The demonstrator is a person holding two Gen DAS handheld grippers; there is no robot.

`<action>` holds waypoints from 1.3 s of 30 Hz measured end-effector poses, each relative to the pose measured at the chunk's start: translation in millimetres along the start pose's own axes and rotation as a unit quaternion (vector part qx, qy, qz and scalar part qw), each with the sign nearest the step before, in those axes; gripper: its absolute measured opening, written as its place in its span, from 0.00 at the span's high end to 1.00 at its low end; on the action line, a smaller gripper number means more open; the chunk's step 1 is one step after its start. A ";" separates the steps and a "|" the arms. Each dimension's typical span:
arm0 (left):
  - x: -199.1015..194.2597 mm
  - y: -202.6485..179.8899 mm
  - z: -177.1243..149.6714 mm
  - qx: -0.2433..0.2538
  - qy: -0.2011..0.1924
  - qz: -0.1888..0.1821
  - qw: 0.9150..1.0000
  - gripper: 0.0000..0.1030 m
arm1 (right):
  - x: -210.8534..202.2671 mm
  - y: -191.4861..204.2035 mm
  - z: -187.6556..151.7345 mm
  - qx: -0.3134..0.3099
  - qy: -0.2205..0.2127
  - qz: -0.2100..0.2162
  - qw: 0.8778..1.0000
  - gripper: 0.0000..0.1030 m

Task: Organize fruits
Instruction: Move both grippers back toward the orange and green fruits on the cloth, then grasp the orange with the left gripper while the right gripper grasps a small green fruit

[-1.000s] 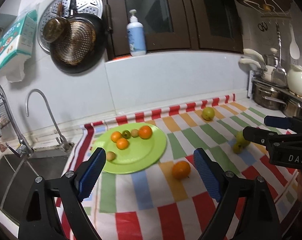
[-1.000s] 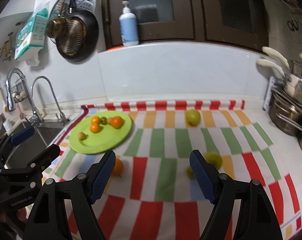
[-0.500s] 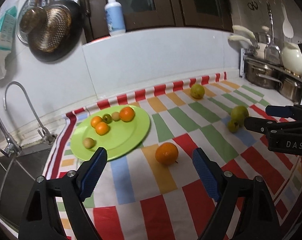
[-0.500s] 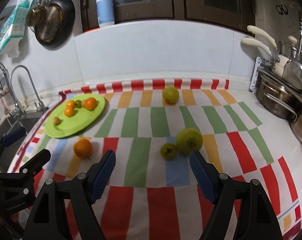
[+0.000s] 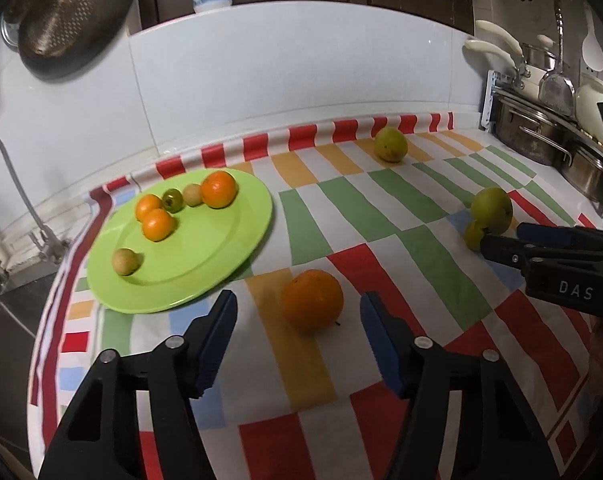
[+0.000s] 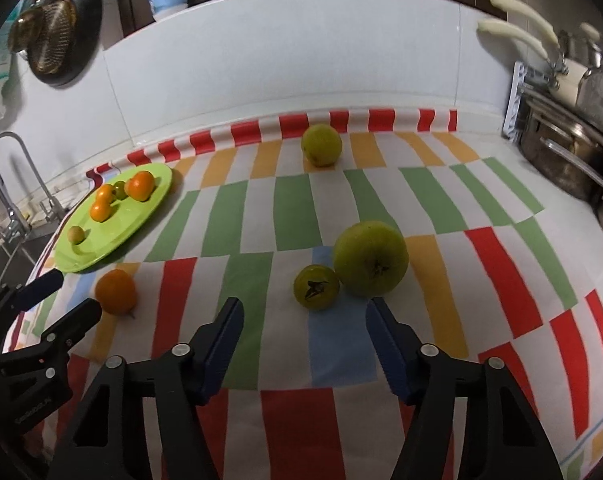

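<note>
Your left claw (image 5: 297,338) points at the orange (image 5: 312,306) lying on the striped cloth (image 5: 433,264) just off the plate (image 5: 221,248); its jaws are closing, but the orange sits ahead of the fingertips, not yet between the pads, so nothing is held. Your right claw (image 6: 303,330) does the same over the small green fruit (image 6: 316,286), which touches the big green fruit (image 6: 371,258); its jaws are closing too, with nothing between them. A third green fruit (image 6: 321,145) lies far back near the wall. The plate already carries six small fruits at its far side. You appear to be in the approach step for a two-handed pick. Next, push each claw forward and down until the pads straddle the fruit at its widest part before you squeeze. On the right, come in so the far pad slips between the two touching fruits; otherwise you will likely nudge the big one and send it rolling over the surface.
</note>
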State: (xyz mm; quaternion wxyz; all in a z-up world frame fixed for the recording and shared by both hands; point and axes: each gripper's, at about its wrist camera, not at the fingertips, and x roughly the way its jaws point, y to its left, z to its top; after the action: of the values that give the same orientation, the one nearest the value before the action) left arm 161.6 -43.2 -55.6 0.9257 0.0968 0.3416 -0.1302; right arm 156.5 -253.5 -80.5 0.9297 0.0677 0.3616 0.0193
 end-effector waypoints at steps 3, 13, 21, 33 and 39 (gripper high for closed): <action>9.2 -1.2 1.5 -0.003 0.011 -0.001 1.000 0.44 | 10.9 -3.9 2.4 0.010 0.012 0.003 1.000 0.45; 24.7 1.1 5.0 -0.008 0.027 -0.011 1.000 0.54 | 32.2 -2.5 10.3 0.001 0.028 0.009 1.000 0.59; 32.4 1.1 5.9 -0.015 0.039 -0.024 0.999 0.61 | 44.2 0.6 16.8 -0.016 0.027 -0.005 0.999 0.71; 11.6 1.5 13.1 -0.012 0.015 -0.031 0.999 0.61 | 20.3 14.8 18.3 -0.043 0.000 0.008 0.999 0.71; -10.9 4.3 19.6 -0.014 -0.013 -0.035 0.999 0.61 | -8.3 30.5 19.1 -0.061 -0.026 0.024 0.997 0.71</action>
State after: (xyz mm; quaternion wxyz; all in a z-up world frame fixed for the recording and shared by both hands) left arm 166.9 -42.4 -33.4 0.9262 0.0697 0.3348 -0.1587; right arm 163.6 -226.2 -56.8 0.9405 0.0200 0.3333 0.0622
